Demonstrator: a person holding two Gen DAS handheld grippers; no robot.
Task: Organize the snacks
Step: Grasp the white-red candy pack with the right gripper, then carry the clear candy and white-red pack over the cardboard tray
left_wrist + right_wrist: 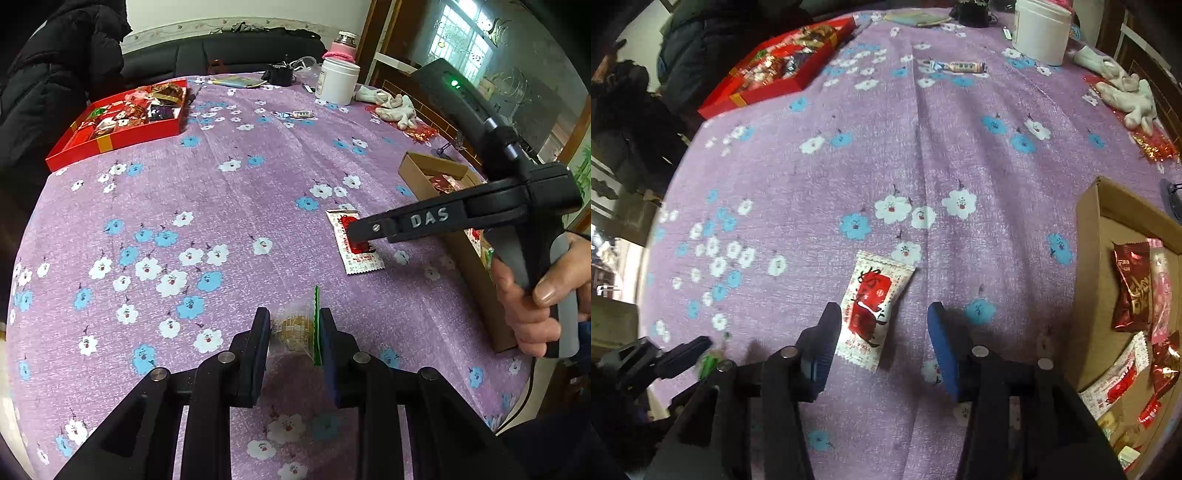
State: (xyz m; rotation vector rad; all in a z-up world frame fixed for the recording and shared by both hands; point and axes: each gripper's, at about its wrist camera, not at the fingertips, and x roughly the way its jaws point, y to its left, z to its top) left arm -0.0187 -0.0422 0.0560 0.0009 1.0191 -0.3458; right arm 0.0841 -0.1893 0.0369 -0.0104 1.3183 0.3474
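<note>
Bottom centre of the left view: my left gripper [293, 332] is clamped on a clear-wrapped snack [291, 326] with a green edge, held just above the purple floral tablecloth [236, 199]; bottom centre of the right view: my right gripper [882, 332] is spread wide over a white-and-red packet [873, 312] lying flat, nearer the left finger, nothing gripped; step in hand, I judge, is picking up this packet; next move calls for lowering, centring, then closing across its narrow width; right edge of that view: cardboard box [1097, 280] already holding red and pink snacks, the likely destination; upper left, well apart: red tray [783, 86] full of sweets; top right: white tub [1039, 31].
</note>
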